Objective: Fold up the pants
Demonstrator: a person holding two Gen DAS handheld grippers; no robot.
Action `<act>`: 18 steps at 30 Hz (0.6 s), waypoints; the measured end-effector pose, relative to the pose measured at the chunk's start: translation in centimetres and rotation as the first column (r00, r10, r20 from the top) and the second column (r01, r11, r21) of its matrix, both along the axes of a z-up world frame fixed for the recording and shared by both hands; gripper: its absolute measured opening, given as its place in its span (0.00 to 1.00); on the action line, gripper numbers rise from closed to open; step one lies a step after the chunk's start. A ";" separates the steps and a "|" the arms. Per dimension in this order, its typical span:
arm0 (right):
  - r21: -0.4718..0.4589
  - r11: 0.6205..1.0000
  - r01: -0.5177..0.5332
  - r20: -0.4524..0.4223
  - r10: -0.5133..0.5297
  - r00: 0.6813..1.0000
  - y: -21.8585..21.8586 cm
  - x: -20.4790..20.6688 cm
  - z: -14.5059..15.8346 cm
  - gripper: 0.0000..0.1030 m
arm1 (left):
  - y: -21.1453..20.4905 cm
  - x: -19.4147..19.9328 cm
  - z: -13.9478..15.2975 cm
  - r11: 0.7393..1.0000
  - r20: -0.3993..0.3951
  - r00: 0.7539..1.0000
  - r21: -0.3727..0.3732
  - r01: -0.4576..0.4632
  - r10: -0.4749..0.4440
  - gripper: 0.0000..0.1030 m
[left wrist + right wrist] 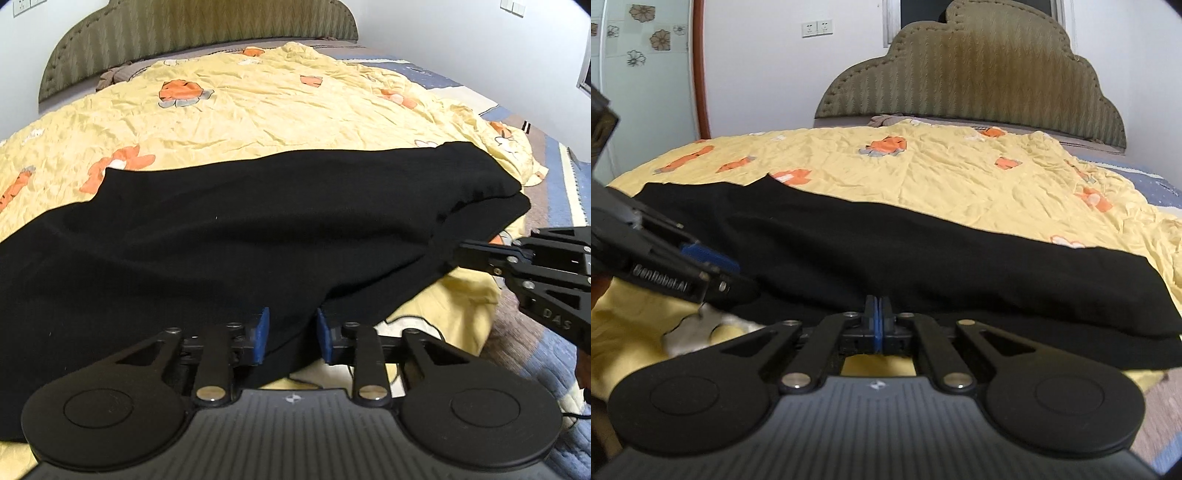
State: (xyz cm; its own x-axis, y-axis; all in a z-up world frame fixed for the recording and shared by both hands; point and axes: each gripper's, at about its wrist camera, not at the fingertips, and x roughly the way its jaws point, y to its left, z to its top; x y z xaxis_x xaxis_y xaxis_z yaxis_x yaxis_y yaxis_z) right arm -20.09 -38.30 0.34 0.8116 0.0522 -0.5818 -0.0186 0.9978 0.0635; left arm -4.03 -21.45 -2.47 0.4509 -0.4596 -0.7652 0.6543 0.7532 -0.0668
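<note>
Black pants (229, 229) lying spread across the near part of a bed, on a crinkled yellow quilt (258, 110) printed with orange cartoon animals, running lengthwise along the quilt's near edge. Doubled over at the right end, one layer resting on another close to the quilt's right edge (480, 192).

Left gripper (291, 338) sitting at the near edge of the pants, blue pads (261, 338) parted, a hanging fold of black fabric lying in the gap between them. Fingers standing released, not pinched onto the cloth. Seen also from the right wrist view, entering at the left (713, 273), one blue pad showing above the fabric.

Right gripper (878, 325) pressing its blue pads together at the near edge of the pants, no visible gap between them; black cloth lying directly at the tips, so apparently clenched on the pants' edge, though the pinched cloth itself hidden behind the fingers. In the left wrist view, reaching in from the right (465, 251), fingers drawn together with the tip buried in the fabric.

Pants (923, 266) filling the middle of the right wrist view, stretching from the quilt's left side to its right.

Beyond the quilt (960, 173), a padded olive headboard (979, 74) standing against a white wall, wall sockets (817, 28) to its left. A blue patterned sheet (554, 369) showing at the bed's right edge.
</note>
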 end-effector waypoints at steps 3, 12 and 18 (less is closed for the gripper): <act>0.005 1.000 -0.011 -0.019 0.011 1.000 -0.4 -1.2 0.4 0.02 | 0.8 0.1 0.1 1.000 -0.015 1.000 -0.010 -0.016 0.016 0.23; -0.428 0.890 -0.154 0.019 0.180 0.984 6.9 0.6 -0.4 0.16 | 0.1 -0.6 0.0 0.999 0.058 0.998 0.040 0.002 -0.004 0.23; -0.552 0.804 -0.221 -0.047 0.235 0.971 10.1 1.9 -2.2 0.20 | -1.1 -0.5 -0.4 0.997 0.072 0.996 0.061 0.041 -0.046 0.23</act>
State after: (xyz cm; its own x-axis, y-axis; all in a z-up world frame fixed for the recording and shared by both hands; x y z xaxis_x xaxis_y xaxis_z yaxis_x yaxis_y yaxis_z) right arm -18.21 -28.21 -1.90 0.8299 -0.0852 -0.5514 -0.2446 0.8328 -0.4967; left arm -4.56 -22.58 -2.89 0.4876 -0.4346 -0.7572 0.6881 0.7251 0.0269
